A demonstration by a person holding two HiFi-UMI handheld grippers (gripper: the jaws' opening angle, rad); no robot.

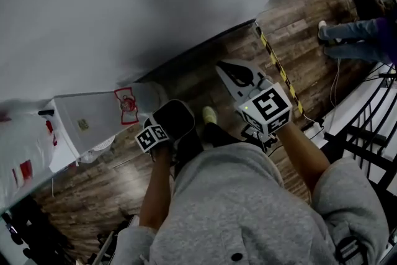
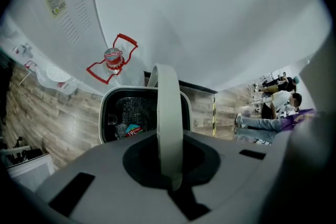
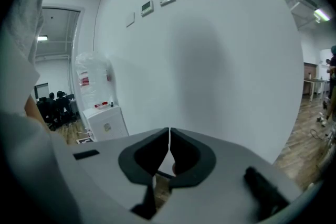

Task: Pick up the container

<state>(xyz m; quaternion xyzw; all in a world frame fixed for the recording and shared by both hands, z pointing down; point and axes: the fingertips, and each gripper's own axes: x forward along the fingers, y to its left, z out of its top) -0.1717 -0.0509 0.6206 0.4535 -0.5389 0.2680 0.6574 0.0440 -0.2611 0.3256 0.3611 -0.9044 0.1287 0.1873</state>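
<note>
The container (image 2: 137,113) is a pale-rimmed bin with a black inside and a few scraps at its bottom. It hangs off the floor by its whitish bail handle (image 2: 168,107). My left gripper (image 2: 169,139) points steeply down and is shut on that handle. In the head view the left gripper (image 1: 155,135) shows its marker cube, with the dark container (image 1: 175,117) just beyond it. My right gripper (image 1: 234,75) is raised to the right, apart from the container. In the right gripper view its jaws (image 3: 169,134) meet with nothing between them, facing a white wall.
A white water dispenser (image 1: 93,118) with a red tap guard (image 2: 113,57) stands against the wall at left. A yellow-black tape strip (image 1: 276,65) crosses the wood floor. A seated person (image 1: 363,31) is at the far right. A black metal railing (image 1: 366,124) stands at right.
</note>
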